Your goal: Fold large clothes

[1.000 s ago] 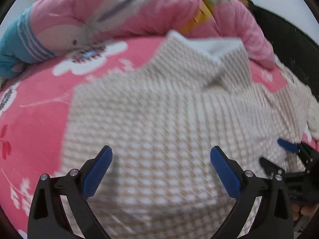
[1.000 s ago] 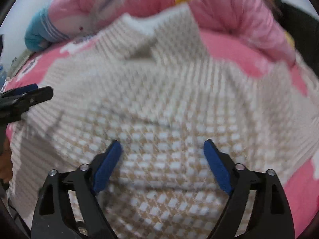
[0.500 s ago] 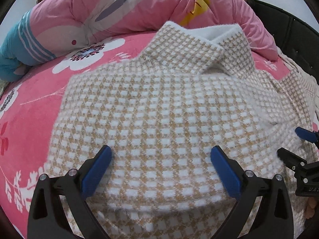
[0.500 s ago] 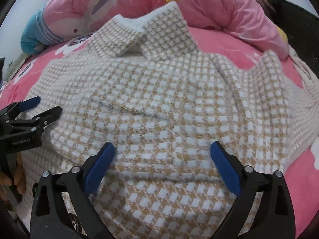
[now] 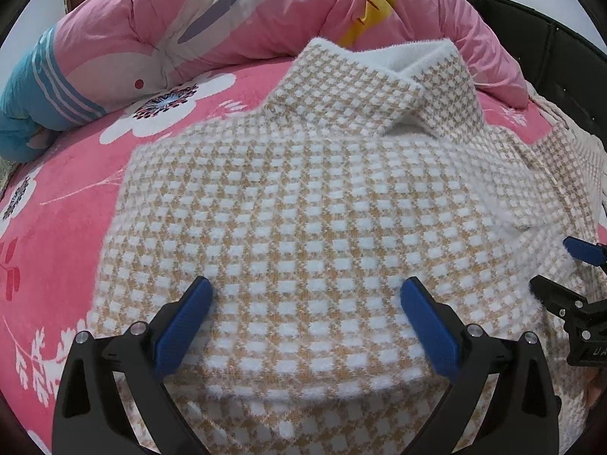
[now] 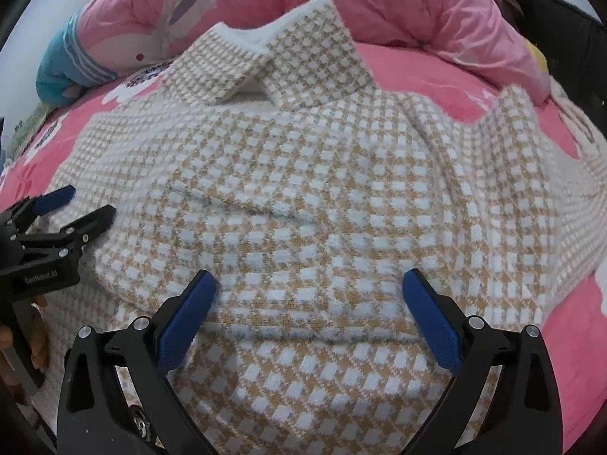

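Checked garment (image 5: pixel 303 227) beneath both downward-tilted, wide-open grippers (image 6: pixel 307 295)

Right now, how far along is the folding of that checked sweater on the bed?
Done: the tan-and-white checked knit sweater lies spread on the pink floral bedspread, its lower part folded up into a doubled edge near both grippers. In hand: nothing; the left gripper and right gripper are open above the fabric. Left: the sleeve trailing off to the right, and the collar end is not yet folded.
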`<state>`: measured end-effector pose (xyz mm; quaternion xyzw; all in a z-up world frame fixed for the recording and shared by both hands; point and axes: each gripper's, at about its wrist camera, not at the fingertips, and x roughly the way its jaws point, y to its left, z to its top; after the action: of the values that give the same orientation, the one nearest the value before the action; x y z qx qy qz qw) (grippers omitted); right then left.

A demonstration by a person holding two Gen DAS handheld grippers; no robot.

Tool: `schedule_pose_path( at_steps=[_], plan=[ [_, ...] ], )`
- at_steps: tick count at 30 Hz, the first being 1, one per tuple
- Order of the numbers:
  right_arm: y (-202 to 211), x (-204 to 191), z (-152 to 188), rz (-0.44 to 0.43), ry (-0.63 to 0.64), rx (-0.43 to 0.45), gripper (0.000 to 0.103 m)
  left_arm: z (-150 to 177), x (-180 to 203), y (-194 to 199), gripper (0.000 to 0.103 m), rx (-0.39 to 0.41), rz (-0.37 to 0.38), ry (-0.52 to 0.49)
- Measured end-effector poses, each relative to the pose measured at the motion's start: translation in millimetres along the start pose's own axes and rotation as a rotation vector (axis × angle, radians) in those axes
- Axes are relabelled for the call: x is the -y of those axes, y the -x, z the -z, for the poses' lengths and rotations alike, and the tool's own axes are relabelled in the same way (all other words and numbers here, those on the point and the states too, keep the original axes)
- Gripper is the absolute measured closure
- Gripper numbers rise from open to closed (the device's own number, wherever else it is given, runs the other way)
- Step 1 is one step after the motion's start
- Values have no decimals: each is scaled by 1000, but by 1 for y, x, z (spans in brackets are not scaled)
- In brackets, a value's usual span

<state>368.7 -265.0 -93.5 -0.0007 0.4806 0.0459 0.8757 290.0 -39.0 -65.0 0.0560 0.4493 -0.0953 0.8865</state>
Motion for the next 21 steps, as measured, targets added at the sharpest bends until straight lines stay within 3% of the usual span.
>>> schedule_pose_path(
  at_steps=[14, 17, 21],
  plan=[
    [4, 8, 3, -13, -10, 14, 8, -3, 1, 5, 5, -22, -12, -10],
    [4, 8, 6, -17, -12, 22, 8, -7, 1, 20, 5, 17, 73, 9],
    [6, 8, 11, -14, -16, 43, 8, -16, 10, 35, 5, 61, 92, -9]
  ],
)
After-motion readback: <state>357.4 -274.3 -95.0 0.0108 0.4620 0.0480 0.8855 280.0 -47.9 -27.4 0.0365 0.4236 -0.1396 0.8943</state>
